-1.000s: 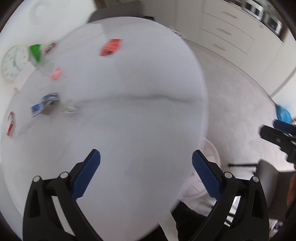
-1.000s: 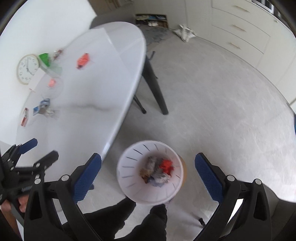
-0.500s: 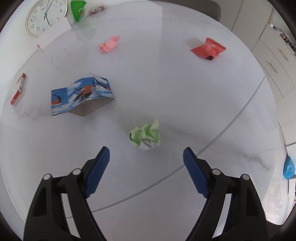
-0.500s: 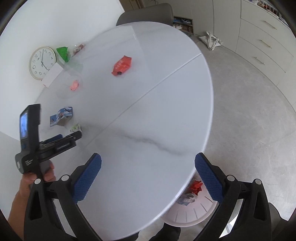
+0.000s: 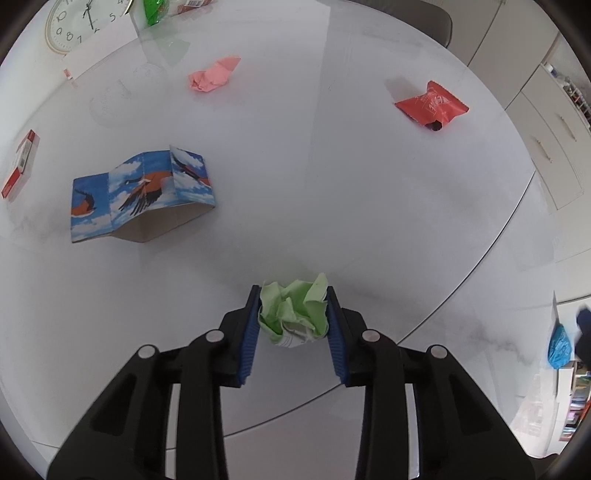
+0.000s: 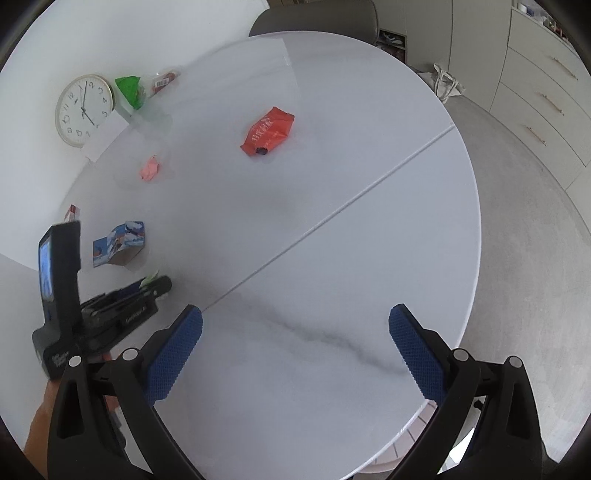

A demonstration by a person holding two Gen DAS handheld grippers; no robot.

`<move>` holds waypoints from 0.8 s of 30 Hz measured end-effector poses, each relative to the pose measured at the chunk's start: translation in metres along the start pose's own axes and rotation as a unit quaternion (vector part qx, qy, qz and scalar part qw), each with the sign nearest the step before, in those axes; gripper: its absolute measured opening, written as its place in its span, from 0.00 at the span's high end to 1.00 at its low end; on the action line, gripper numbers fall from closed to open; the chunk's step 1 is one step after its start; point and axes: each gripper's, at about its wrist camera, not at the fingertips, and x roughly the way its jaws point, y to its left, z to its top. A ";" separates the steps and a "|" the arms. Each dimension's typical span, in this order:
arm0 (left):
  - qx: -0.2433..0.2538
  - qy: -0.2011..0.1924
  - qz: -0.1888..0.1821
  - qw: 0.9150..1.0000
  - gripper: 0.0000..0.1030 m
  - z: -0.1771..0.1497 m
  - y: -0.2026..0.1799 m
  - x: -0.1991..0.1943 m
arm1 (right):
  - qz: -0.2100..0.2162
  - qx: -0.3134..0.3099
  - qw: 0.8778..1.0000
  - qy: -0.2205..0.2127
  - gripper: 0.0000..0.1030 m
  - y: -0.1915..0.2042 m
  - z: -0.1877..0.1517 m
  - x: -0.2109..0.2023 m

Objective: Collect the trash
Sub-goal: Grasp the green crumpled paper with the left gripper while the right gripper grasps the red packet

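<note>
A crumpled green paper ball (image 5: 293, 317) lies on the white marble table (image 5: 351, 206). My left gripper (image 5: 291, 297) points down at it, its jaws closing with both blue pads against the ball's sides. From the right wrist view, the left gripper (image 6: 147, 286) sits at the table's left edge, with a bit of green paper (image 6: 152, 277) showing at its tip. My right gripper (image 6: 295, 347) hangs open over the near table with nothing between its fingers.
More trash lies on the table: a blue bird-print carton (image 5: 140, 195), a pink paper wad (image 5: 212, 74), a red wrapper (image 5: 432, 107) and a small red-white box (image 5: 20, 164). A clock (image 5: 85, 22) and a green bag (image 5: 155, 9) stand at the back. A white bin (image 6: 406, 443) shows under the near edge.
My left gripper swept in over the table, dropped onto the green paper ball and drew its jaws in on it. My right gripper moved from above the bin to above the table.
</note>
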 end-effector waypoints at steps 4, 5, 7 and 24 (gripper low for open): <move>-0.011 -0.007 -0.013 1.000 0.68 -0.002 0.005 -0.015 | 0.009 0.010 1.000 -0.006 0.03 0.013 0.052 0.032; -0.013 -0.009 -0.017 1.000 0.68 -0.002 0.009 -0.020 | 0.012 0.022 1.000 -0.008 0.03 0.016 0.066 0.042; -0.014 -0.014 -0.024 1.000 0.68 -0.002 0.017 -0.027 | 0.014 0.054 0.998 -0.012 0.03 0.019 0.092 0.062; -0.013 -0.033 -0.019 0.999 0.68 -0.005 0.073 -0.061 | -0.110 0.040 0.993 -0.023 0.47 0.056 0.178 0.154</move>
